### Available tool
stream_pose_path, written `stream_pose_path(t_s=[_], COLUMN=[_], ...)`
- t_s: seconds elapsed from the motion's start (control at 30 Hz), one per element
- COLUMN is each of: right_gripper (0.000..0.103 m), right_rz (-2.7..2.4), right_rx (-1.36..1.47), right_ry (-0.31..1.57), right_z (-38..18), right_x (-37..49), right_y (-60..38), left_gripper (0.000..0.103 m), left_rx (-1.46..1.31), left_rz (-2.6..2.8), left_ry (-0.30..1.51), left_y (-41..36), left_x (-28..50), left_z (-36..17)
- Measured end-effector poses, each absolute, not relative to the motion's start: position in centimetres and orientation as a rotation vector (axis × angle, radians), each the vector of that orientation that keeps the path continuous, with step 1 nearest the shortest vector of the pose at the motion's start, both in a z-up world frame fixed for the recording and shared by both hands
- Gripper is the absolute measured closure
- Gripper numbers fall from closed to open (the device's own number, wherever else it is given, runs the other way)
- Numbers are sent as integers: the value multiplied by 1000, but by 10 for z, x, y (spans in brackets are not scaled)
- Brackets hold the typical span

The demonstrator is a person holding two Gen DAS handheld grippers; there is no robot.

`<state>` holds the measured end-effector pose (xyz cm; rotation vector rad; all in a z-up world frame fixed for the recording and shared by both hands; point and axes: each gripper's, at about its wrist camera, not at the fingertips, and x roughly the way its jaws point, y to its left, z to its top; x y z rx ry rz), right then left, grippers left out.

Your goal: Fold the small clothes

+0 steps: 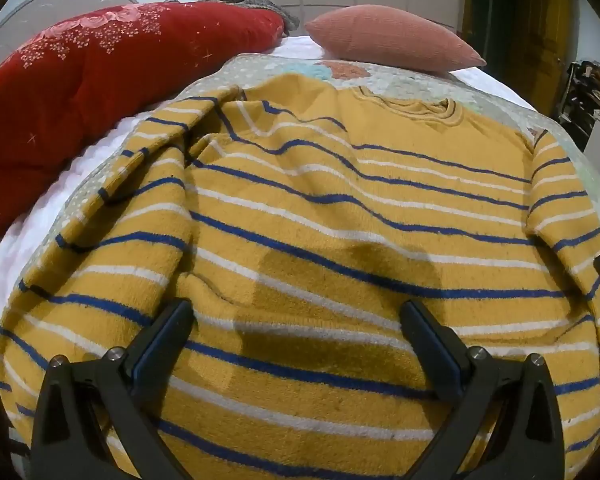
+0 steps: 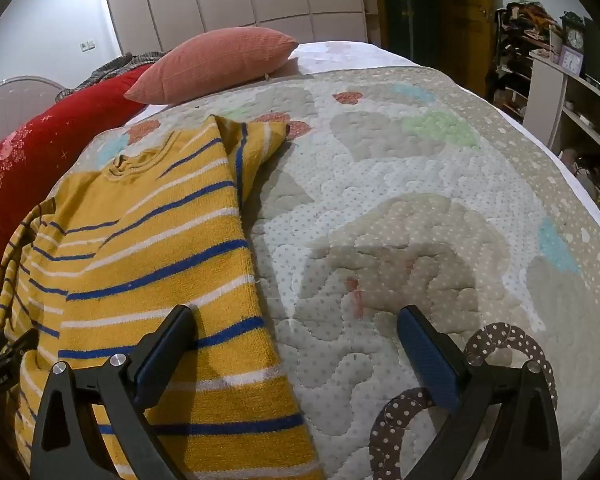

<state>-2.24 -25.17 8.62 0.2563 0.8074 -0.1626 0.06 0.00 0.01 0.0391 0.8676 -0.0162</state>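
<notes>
The striped sweater (image 1: 320,240) is lying on the quilt (image 2: 400,220), sleeves partly folded in. Left gripper (image 1: 296,344) and right gripper (image 2: 296,344) are both hovering wide apart, empty; the person should probably be pinching the hem corners evenly.

The striped sweater (image 1: 320,240) runs off the bottom edge in the left wrist view, so its hem cannot be seen; it also covers most of the quilt (image 1: 260,66) beneath it. In the right wrist view its left sleeve (image 2: 4,264) is cut by the frame's dark rim. The red blanket (image 1: 80,92) is cropped at the left. A grey knitted thing (image 1: 260,4) lies half hidden behind it. The clutter on the shelves (image 2: 572,92) is too small to name, and the clock (image 2: 575,38) face is unreadable.
</notes>
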Motion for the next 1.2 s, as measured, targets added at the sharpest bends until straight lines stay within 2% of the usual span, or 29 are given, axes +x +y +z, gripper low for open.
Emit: stream_pose_path(t_s=[1.2], right_gripper=[0], right_rz=[-162], right_rx=[258], right_ry=[802], right_z=[87], right_x=[-24], right_y=[-252], left_gripper=[0], left_rx=[86], left_rz=[2], left_ry=[848], left_y=[-3], left_x=[0], left_z=[2])
